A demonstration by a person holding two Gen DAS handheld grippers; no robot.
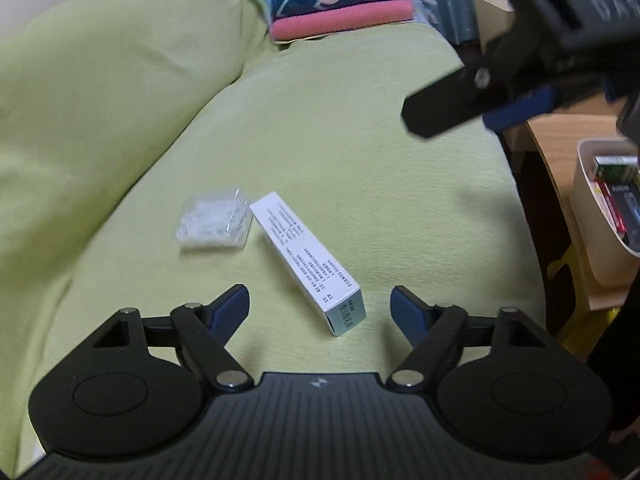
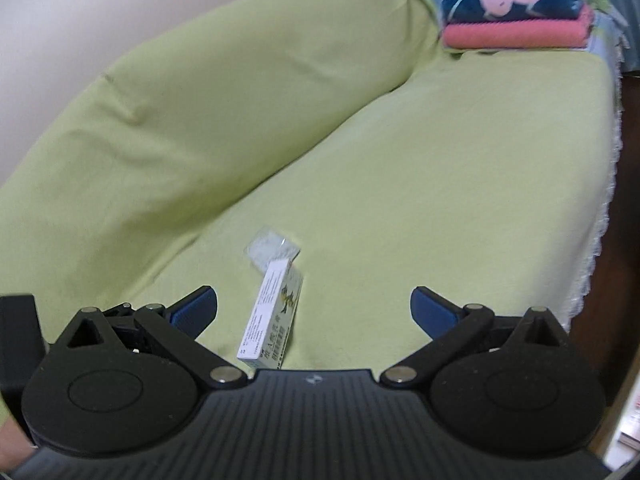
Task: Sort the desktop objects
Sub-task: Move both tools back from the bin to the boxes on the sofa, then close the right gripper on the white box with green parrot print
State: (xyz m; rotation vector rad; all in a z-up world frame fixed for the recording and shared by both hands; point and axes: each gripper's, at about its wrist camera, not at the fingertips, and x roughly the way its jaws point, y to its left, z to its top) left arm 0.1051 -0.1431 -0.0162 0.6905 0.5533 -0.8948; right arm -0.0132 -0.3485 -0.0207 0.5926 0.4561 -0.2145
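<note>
While both grippers are held above a green-covered sofa seat (image 1: 360, 168), the white printed carton (image 1: 308, 260) is seen lying flat on the fabric, with a clear plastic box (image 1: 214, 222) of small white items just beside its far end. The left gripper (image 1: 320, 308) is held with its jaws apart and nothing between the blue pads, the carton's near end lying beneath the gap; the right gripper (image 2: 314, 306) is likewise spread wide and empty. Folded towels (image 1: 340, 4) are stacked at the far end, and a white bin (image 1: 600, 216) holding small boxes is seen off the seat's right edge.
</note>
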